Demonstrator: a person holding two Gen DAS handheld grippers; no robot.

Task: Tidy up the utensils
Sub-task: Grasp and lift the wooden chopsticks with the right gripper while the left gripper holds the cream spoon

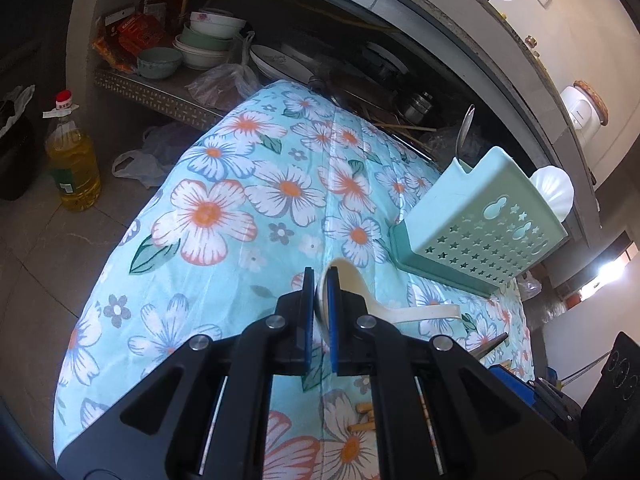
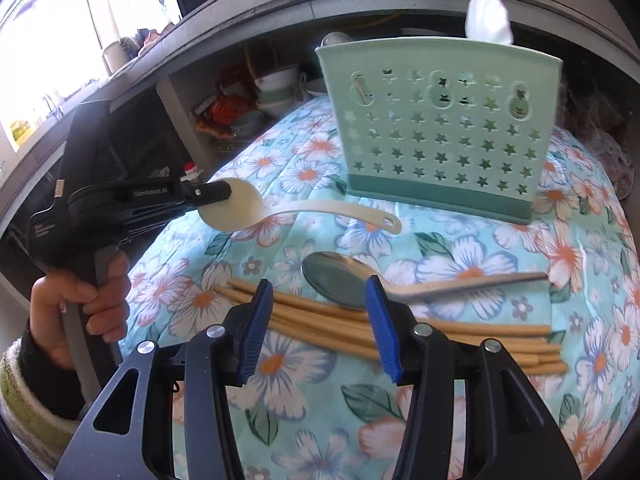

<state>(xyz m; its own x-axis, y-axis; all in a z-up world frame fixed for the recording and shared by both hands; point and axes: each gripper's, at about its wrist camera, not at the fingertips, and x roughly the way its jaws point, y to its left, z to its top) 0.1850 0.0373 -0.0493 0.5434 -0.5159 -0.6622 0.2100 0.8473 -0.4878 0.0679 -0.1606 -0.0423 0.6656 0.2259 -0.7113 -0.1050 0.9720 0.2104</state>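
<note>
My left gripper (image 1: 321, 280) is shut on the bowl of a cream plastic spoon (image 1: 404, 314), held just above the floral cloth; in the right wrist view the left gripper (image 2: 224, 194) grips the same spoon (image 2: 304, 212) with its handle pointing at the green utensil holder (image 2: 440, 132). The holder (image 1: 480, 224) stands upright and has a white spoon (image 2: 488, 16) and a metal spoon (image 1: 464, 128) in it. My right gripper (image 2: 320, 304) is open above a metal spoon (image 2: 340, 280) and several wooden chopsticks (image 2: 460, 340) lying on the cloth.
The floral cloth (image 1: 240, 208) covers the table. Behind it a low shelf holds stacked bowls (image 1: 208, 36), plates and packets. A cooking oil bottle (image 1: 72, 156) stands on the floor at the left. Chopstick ends (image 1: 364, 420) show under my left gripper.
</note>
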